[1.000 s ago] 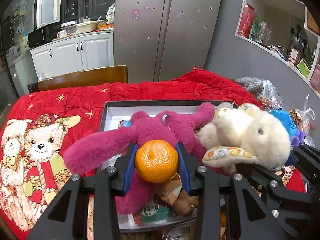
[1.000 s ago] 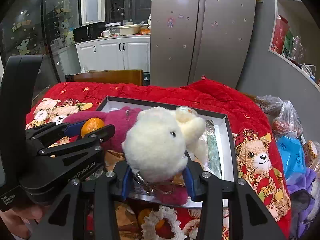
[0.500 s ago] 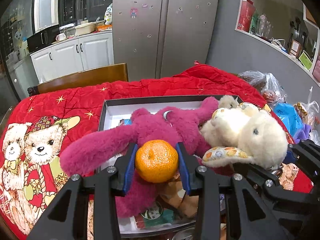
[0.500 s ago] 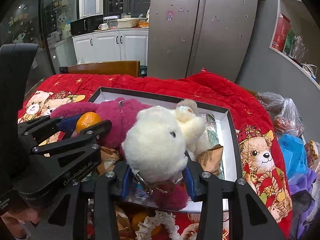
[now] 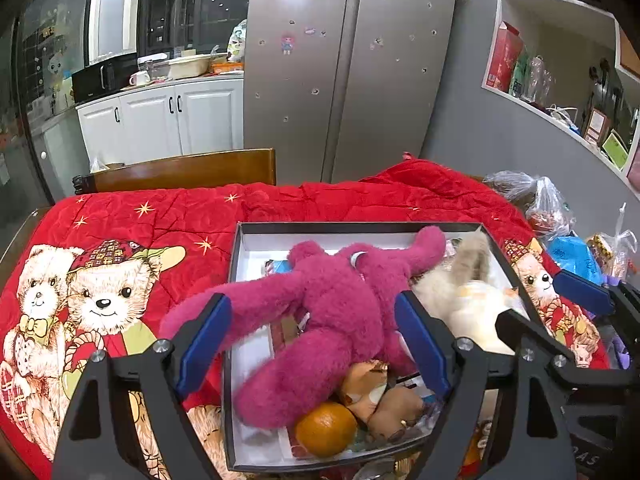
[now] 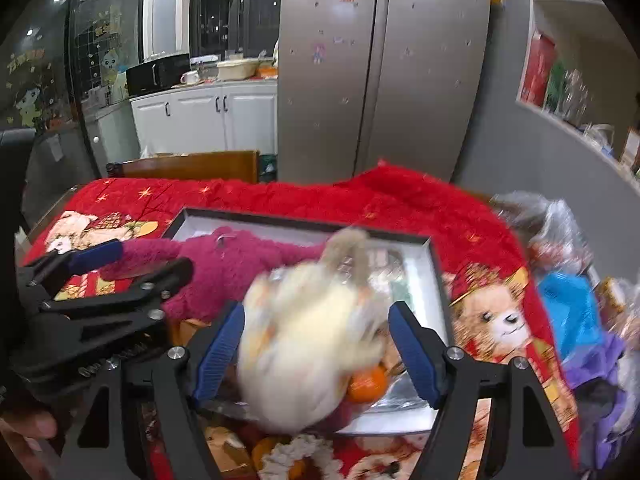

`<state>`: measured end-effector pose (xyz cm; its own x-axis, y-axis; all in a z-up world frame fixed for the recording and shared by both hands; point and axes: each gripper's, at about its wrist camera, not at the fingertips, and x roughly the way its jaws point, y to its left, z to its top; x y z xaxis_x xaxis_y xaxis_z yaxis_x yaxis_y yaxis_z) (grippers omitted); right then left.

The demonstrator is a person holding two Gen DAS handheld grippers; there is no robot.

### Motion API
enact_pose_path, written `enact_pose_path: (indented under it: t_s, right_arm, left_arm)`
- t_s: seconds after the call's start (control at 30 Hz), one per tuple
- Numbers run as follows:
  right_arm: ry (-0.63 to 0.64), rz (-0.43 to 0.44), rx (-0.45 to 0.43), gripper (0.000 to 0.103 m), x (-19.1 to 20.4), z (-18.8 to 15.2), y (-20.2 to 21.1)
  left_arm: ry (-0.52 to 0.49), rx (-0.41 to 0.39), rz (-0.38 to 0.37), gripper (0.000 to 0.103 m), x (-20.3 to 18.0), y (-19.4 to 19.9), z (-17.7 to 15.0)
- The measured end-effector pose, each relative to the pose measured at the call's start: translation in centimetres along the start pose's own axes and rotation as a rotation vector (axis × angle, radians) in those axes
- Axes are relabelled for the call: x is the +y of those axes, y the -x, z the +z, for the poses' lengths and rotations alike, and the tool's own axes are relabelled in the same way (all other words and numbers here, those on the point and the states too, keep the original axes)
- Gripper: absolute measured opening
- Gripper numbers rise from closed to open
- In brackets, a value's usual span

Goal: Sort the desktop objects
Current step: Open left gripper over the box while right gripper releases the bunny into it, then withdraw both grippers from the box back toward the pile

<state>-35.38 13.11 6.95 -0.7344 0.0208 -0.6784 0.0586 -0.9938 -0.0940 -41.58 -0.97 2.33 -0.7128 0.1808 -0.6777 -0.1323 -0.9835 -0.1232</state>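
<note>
Both claws have just been opening and hold nothing: the left claw is wide, and the orange lies in the box by the pink toy. The right claw is wide too, with the blurry white toy loose between its jaws over the box.
</note>
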Motion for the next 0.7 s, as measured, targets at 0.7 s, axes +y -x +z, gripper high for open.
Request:
enact_pose_path:
  t_s: [0.7]
  right_arm:
    - [0.003, -0.011, 0.024, 0.077, -0.2, -0.23, -0.45]
  left_arm:
    - [-0.04, 0.012, 0.037, 0.085, -0.78, -0.2, -0.52]
